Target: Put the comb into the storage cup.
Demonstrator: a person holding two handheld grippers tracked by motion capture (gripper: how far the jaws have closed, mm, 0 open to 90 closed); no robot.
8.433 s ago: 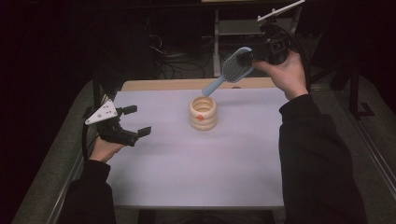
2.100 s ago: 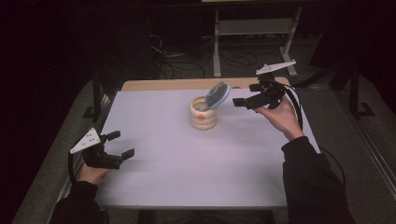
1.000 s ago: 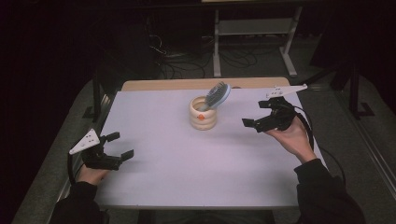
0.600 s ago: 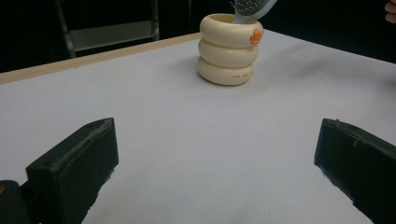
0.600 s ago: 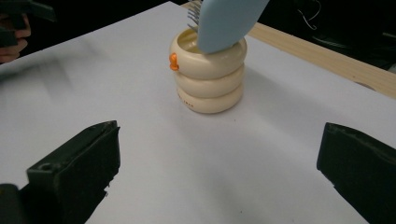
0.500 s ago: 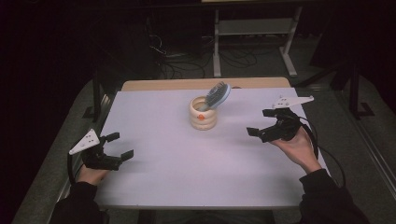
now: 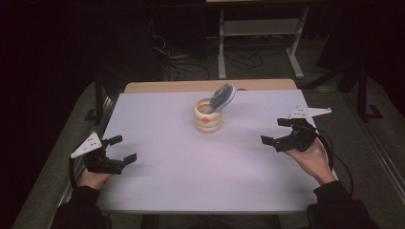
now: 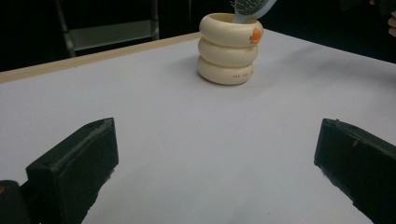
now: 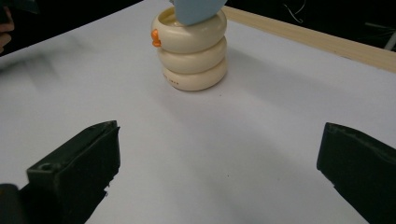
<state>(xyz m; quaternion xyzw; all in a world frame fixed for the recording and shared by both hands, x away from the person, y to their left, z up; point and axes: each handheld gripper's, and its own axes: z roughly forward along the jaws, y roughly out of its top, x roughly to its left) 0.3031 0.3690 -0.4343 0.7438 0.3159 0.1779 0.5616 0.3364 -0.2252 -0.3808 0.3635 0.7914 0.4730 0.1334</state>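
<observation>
A cream cup shaped like three stacked rings (image 7: 207, 117) (image 8: 228, 49) (image 9: 191, 49), with a small orange mark, stands at the middle back of the white table (image 7: 200, 181). A light blue hairbrush (image 7: 222, 97) (image 8: 250, 6) (image 9: 196, 10) sits handle-down in it, its head leaning out to the right. My left gripper (image 7: 123, 149) (image 8: 217, 168) rests open at the table's left edge, empty. My right gripper (image 7: 276, 132) (image 9: 219, 168) is held open near the right edge, also empty, its jaws aimed toward the cup.
A strip of wooden tabletop (image 7: 210, 85) shows behind the white sheet. Beyond the table stand a metal shelf frame (image 7: 260, 33) and floor cables (image 7: 191, 59) in the dark. Bare white surface lies between both grippers and the cup.
My right gripper, which earlier carried the hairbrush to the cup and left it there, has drawn back to the right and toward me. The left gripper has stayed put.
</observation>
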